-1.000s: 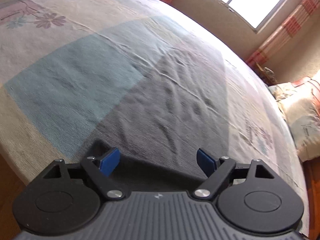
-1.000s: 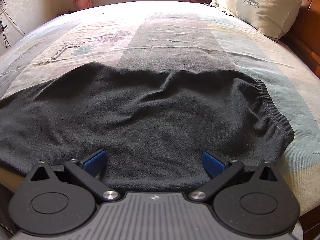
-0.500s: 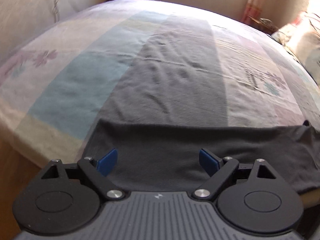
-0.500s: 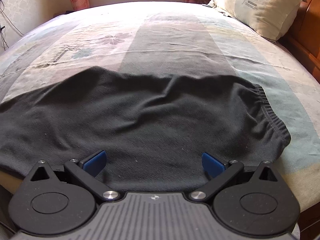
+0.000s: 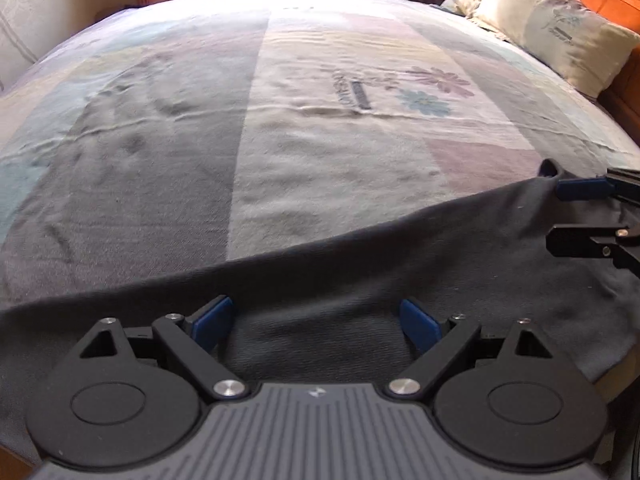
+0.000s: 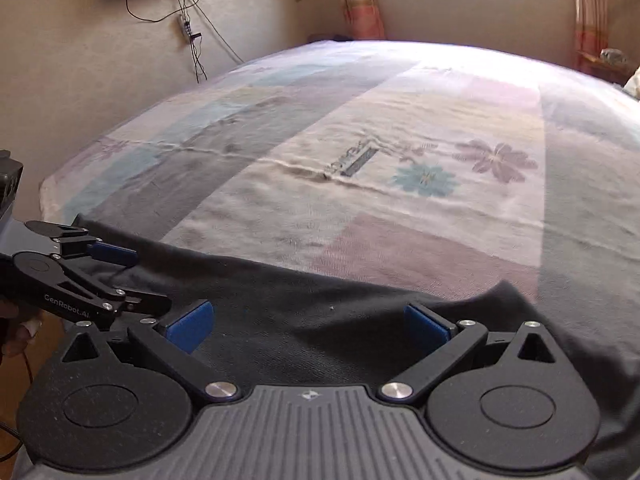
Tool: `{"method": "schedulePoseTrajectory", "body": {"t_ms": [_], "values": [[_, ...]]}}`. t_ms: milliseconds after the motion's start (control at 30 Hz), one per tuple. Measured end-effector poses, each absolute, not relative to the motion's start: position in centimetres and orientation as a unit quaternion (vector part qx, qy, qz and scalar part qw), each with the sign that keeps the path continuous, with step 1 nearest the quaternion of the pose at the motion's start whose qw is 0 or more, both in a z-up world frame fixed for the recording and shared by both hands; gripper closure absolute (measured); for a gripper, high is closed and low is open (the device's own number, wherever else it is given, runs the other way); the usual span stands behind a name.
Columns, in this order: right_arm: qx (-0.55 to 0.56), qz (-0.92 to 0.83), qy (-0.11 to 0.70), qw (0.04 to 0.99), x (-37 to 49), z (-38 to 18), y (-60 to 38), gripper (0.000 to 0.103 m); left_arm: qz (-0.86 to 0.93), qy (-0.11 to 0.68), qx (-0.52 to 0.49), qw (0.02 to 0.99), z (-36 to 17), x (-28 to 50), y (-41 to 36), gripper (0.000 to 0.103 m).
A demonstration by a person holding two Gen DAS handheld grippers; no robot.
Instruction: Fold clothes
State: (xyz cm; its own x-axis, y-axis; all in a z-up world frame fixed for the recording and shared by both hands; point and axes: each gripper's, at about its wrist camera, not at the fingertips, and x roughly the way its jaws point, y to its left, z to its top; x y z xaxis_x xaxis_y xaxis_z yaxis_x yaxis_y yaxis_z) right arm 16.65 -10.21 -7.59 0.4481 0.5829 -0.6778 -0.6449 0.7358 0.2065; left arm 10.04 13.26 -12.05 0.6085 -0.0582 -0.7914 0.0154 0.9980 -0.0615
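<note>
1. Two grippers hover low over a dark garment (image 5: 320,280) that lies along the near edge of a bed (image 5: 320,120); part of the cloth seems to hang off that edge.
2. Risk: the garment could slide off the bed if either gripper tugs it nearward, since so little of it rests on the bedspread.
3. Risk: jaws closing on flat cloth may pinch only the top layer (or the bedspread too), giving a crooked fold.
4. Left gripper (image 5: 316,320): level, pointing across the bed, jaws spread wide with nothing between them, directly over the cloth.
5. Right gripper (image 6: 308,322): just beside the left, angled toward the far left corner, jaws equally wide and empty.
6. In the left view one right pad (image 5: 580,188) sits at the garment's raised far corner; contact is unclear.
</note>
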Motion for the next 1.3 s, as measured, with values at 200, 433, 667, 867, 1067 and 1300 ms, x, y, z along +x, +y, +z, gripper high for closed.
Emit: {"method": "schedulePoseTrajectory", "body": {"t_ms": [200,433,667,867,1067,1300], "values": [[-0.015,0.325,0.372,0.870,21.0,-8.9,-13.0,0.002,-0.006,0.435,-0.056,0.899,-12.0,10.2,15.8,0.012],[0.007,0.345,0.384,0.857,18.9,-7.4,-13.6,0.000,0.015,0.431,-0.085,0.898,-11.4,9.7,16.2,0.012],[-0.038,0.293,0.366,0.882,20.7,-9.0,-13.1,0.001,0.042,0.427,-0.088,0.899,-11.3,9.6,17.4,0.012],[-0.014,0.336,0.370,0.866,18.1,-6.6,-13.1,0.000,0.042,0.429,-0.098,0.897,-11.5,8.6,17.5,0.011],[-0.064,0.302,0.370,0.876,20.1,-10.0,-10.6,0.000,0.053,0.425,-0.108,0.897,-11.6,8.7,17.7,0.009],[-0.021,0.312,0.360,0.879,18.7,-6.4,-12.1,0.000,0.063,0.420,-0.092,0.901,-10.2,7.5,17.9,0.010]]}}
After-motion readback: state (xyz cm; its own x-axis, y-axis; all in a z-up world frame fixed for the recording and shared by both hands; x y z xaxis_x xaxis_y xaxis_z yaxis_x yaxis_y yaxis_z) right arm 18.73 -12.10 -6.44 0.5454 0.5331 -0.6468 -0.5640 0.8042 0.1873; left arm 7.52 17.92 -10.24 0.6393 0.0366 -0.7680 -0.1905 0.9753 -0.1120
